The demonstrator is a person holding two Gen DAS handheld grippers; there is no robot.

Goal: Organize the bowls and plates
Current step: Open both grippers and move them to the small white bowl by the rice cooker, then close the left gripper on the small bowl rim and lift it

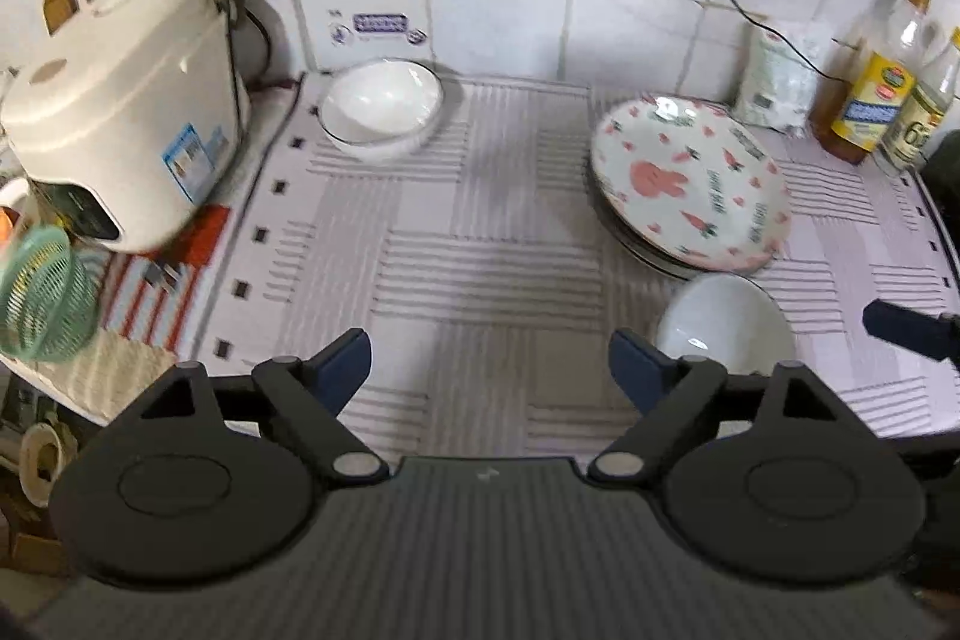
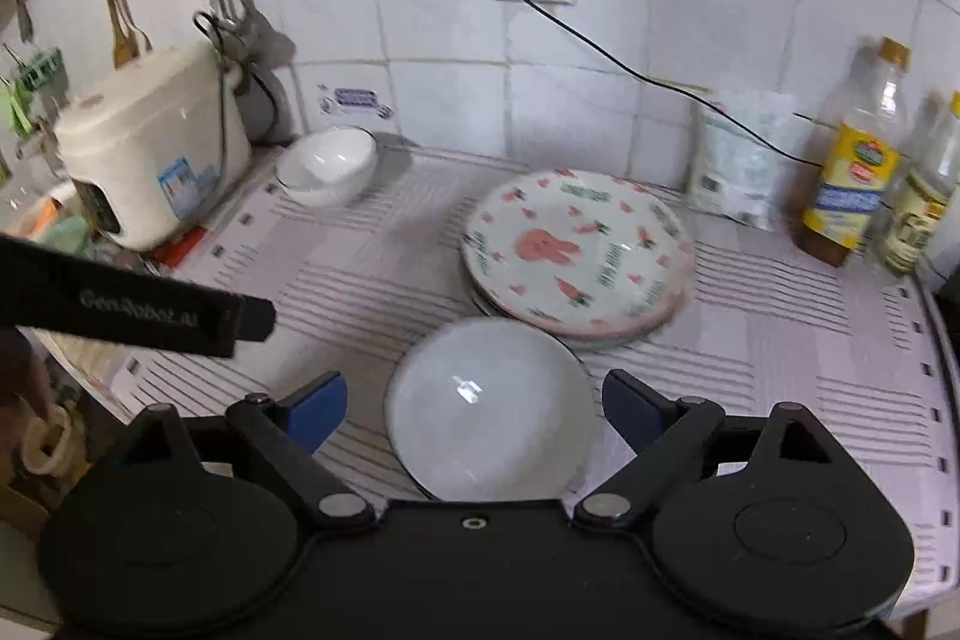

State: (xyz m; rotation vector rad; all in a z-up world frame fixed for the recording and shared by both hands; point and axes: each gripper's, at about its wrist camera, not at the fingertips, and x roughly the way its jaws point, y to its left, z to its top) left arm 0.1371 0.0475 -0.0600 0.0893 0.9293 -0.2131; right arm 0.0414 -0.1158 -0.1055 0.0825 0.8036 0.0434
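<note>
A stack of plates (image 1: 690,184) (image 2: 576,250) with a pink rabbit and carrot pattern on top sits on the striped mat. A white bowl (image 1: 726,325) (image 2: 489,409) stands just in front of the stack. Two nested white bowls (image 1: 381,106) (image 2: 327,163) stand at the back by the rice cooker. My left gripper (image 1: 489,370) is open and empty above the mat, left of the near bowl. My right gripper (image 2: 474,409) is open, its fingers on either side of the near bowl, not touching it. Its finger (image 1: 912,328) shows at the right edge of the left wrist view.
A white rice cooker (image 1: 120,100) (image 2: 150,142) stands at the back left. Bottles (image 1: 876,88) (image 2: 858,160) and a white bag (image 2: 738,154) stand at the back right. A green basket (image 1: 42,304) is at the left edge. A black cable (image 2: 630,70) runs along the tiled wall.
</note>
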